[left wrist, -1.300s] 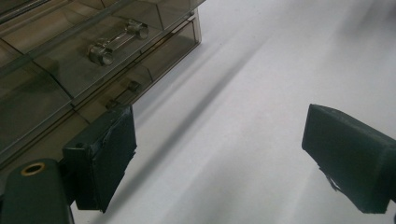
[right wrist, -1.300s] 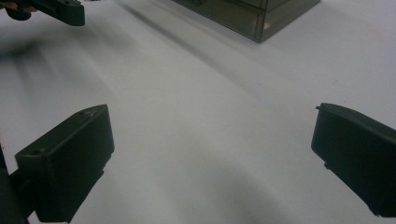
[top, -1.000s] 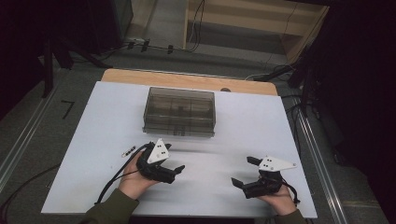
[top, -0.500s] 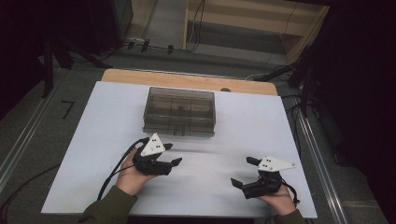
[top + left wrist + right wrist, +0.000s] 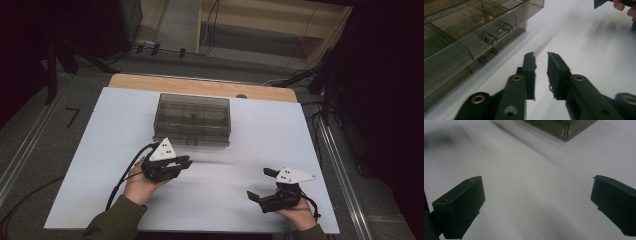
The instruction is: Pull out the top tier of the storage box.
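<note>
Your left gripper (image 5: 183, 164) sits just in front of the smoky plastic box (image 5: 194, 119), its jaws just closing to a narrow gap around nothing; your right gripper (image 5: 261, 185) rests well apart, jaws wide, empty.

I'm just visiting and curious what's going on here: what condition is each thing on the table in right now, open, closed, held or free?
Smoky plastic box: lid closed, front latch fastened, untouched.
Left gripper: jaws have just been closing, now a narrow gap, nothing between them, pointed near the latch.
Right gripper: jaws wide open, holding nothing, apart from the box.
White table: bare around the box.
</note>
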{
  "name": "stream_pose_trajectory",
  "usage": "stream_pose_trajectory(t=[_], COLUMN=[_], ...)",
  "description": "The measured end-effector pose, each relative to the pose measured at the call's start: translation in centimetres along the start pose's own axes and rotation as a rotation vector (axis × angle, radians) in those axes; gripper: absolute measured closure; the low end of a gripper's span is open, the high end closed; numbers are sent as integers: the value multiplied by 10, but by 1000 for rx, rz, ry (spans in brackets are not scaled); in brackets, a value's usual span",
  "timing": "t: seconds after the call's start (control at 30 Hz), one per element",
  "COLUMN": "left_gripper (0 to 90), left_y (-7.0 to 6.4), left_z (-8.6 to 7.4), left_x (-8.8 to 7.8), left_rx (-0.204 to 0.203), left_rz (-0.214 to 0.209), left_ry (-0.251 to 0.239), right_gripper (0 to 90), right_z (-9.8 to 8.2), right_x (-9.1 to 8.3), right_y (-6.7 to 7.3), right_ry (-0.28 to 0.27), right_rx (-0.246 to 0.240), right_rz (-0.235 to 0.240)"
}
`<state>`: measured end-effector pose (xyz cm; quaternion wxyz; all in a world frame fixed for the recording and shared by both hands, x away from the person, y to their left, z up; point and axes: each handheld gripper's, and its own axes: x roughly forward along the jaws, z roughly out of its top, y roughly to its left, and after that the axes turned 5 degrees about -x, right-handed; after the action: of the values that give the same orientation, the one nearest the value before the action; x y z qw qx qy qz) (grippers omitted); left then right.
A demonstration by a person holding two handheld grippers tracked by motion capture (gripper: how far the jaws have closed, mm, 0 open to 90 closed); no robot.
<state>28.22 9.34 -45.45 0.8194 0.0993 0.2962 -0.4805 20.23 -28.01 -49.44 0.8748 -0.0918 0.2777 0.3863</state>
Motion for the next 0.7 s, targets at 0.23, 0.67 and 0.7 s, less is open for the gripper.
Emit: stream_pose_trajectory(t=[0.23,0.67,0.7], left_gripper=[897,898,898], left_y=[2,10,12], left_z=[10,29,31], left_x=[-1,-6,-6], left_rx=[0,0,4], left_rz=[-9,-17,-19], left_ry=[9,27,26], right_gripper=[0,0,0], right_z=[0,0,0], right_x=[0,1,1], right_y=[0,0,-1], right_ry=[3,-1,-2], right_rx=[3,10,6], right_rz=[3,2,0])
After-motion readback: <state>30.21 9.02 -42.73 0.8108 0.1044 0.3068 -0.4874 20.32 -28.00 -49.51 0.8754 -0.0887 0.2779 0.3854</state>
